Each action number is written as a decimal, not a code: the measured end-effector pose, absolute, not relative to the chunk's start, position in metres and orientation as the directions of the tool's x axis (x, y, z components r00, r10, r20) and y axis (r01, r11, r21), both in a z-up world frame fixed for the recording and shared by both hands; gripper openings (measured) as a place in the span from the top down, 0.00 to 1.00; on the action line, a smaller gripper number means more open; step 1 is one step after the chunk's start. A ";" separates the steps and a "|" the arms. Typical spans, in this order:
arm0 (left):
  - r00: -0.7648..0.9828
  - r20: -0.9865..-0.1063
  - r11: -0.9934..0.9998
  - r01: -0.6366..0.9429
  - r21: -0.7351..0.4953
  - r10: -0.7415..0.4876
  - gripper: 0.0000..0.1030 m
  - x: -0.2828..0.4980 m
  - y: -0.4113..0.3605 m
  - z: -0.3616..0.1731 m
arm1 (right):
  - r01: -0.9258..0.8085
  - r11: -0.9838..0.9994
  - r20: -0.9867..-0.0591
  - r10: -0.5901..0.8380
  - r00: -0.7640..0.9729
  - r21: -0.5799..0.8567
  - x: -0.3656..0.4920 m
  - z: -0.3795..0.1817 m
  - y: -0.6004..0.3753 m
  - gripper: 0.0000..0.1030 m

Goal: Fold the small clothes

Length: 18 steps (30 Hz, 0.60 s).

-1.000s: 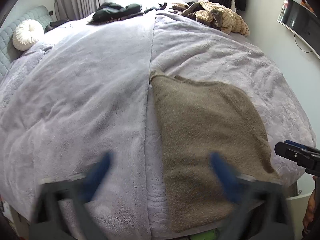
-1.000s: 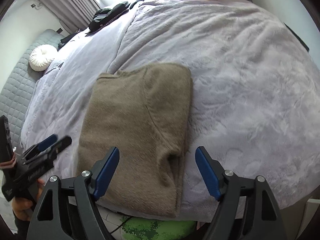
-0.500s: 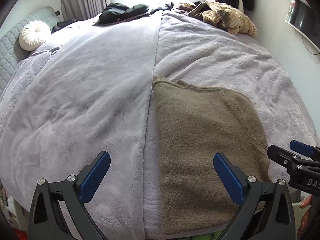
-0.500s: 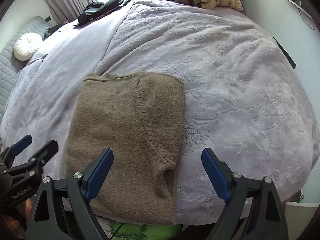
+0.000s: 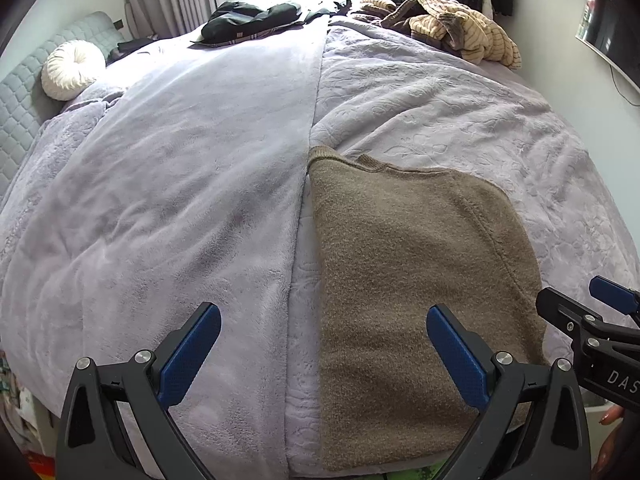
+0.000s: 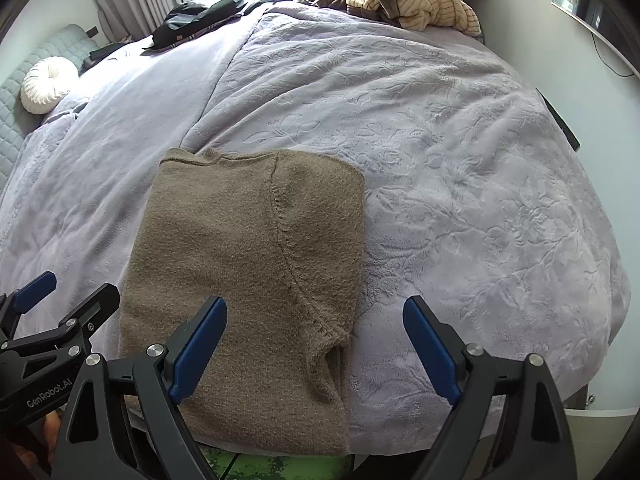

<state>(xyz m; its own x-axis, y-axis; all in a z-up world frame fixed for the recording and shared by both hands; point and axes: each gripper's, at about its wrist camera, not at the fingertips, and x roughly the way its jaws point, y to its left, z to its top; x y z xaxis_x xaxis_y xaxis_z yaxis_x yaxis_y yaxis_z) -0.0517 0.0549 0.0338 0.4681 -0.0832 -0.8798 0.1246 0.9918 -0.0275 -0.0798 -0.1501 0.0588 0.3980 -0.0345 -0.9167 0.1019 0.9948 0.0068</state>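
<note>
Nearest, the right tool (image 6: 316, 344) hung over the bed's near edge, its blue pads having just spread wide apart with nothing clamped between them, one pad above the sweater, the other above bare blanket. The left tool (image 5: 324, 354) hovered beside it, equally wide and empty, likely so both could come down on the near hem together. The brown sweater (image 6: 256, 276) lay flat at the near edge of the bed (image 6: 480, 184), already folded into a narrow panel with its sleeve tucked on top. At the far edge sat a heap of unfolded clothes (image 6: 416, 0).
</note>
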 end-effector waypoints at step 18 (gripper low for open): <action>0.466 -0.881 0.990 0.142 -0.016 -0.081 0.00 -0.056 0.048 0.036 | 0.109 0.994 -0.912 -0.036 0.408 0.009 -0.082 0.062 -0.154 0.11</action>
<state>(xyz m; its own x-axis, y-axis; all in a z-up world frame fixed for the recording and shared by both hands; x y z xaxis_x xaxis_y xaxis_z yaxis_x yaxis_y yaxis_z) -0.0561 0.0478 0.0358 0.4656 -0.0807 -0.8813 0.1422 0.9897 -0.0155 -0.0825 -0.1541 0.0616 0.4078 -0.0361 -0.9124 0.1089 0.9940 0.0093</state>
